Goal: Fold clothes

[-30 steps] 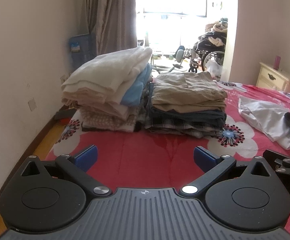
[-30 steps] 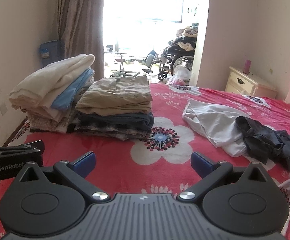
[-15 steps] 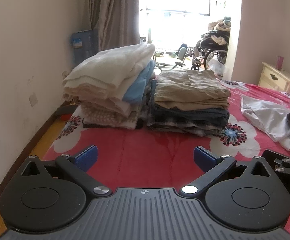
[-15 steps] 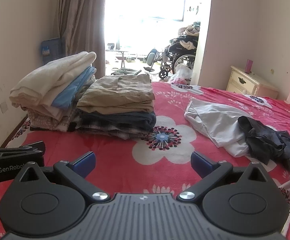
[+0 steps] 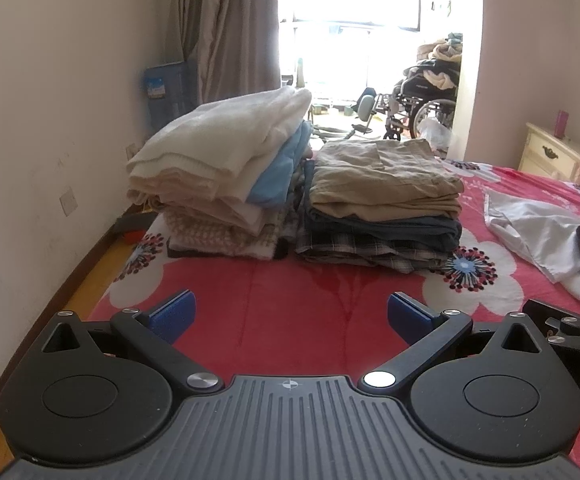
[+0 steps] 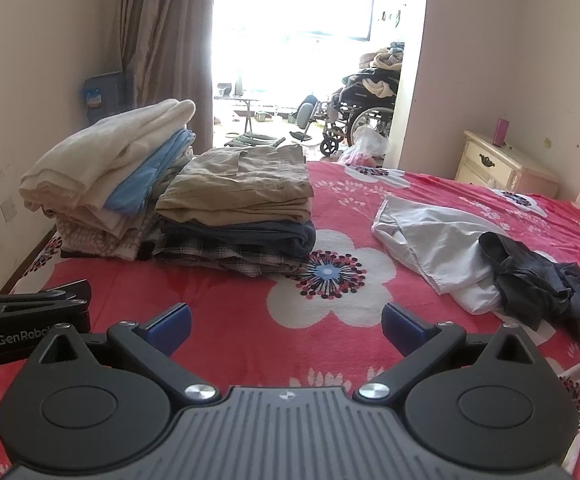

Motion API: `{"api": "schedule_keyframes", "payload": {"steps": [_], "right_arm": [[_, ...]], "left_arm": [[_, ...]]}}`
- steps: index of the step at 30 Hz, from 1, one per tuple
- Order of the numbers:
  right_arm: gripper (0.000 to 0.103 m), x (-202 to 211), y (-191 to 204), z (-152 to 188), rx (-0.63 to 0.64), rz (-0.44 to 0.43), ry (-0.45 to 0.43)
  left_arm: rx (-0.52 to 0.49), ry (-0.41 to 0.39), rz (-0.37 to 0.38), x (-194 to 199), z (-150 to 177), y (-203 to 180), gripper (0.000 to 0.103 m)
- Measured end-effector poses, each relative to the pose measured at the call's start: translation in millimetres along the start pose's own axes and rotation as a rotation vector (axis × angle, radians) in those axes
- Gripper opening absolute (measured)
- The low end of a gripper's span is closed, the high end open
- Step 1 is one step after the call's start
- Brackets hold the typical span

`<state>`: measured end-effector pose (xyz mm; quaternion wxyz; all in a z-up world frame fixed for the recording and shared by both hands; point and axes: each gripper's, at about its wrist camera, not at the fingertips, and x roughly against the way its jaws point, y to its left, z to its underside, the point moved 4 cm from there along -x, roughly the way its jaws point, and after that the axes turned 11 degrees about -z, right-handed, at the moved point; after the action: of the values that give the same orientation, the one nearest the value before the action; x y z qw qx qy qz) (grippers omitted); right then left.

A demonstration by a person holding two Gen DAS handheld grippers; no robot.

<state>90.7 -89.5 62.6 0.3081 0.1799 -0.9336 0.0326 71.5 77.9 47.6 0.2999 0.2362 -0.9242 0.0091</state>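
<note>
Two stacks of folded clothes stand on the red floral bed: a cream and light-blue stack point(image 5: 222, 168) point(image 6: 106, 172) on the left and a khaki, navy and plaid stack point(image 5: 382, 200) point(image 6: 238, 208) beside it. An unfolded white garment point(image 6: 434, 240) point(image 5: 534, 232) lies to the right with a crumpled dark garment point(image 6: 534, 276) on its near edge. My left gripper point(image 5: 290, 312) hovers open over bare bedspread in front of the stacks. My right gripper point(image 6: 286, 322) is open too, empty, above the white flower print.
The bedspread point(image 6: 250, 332) fills the foreground. A wall point(image 5: 50, 120) runs along the left, with a floor strip beside the bed. A cream nightstand point(image 6: 502, 164) stands at the right, a wheelchair point(image 6: 362, 112) by the bright window and a curtain point(image 5: 222, 32).
Both grippers have drifted slightly towards the stacks, which look a little larger and lower. Both stay open and empty; the clothes have not moved.
</note>
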Motion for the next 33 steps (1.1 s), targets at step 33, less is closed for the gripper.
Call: {"api": "schedule_keyframes", "payload": {"steps": [33], "right_arm": [[0.103, -2.0, -1.1, -4.7, 0.013, 0.009, 0.007]], "left_arm": [[-0.010, 0.000, -0.006, -1.2, -1.0, -0.1, 0.103]]}}
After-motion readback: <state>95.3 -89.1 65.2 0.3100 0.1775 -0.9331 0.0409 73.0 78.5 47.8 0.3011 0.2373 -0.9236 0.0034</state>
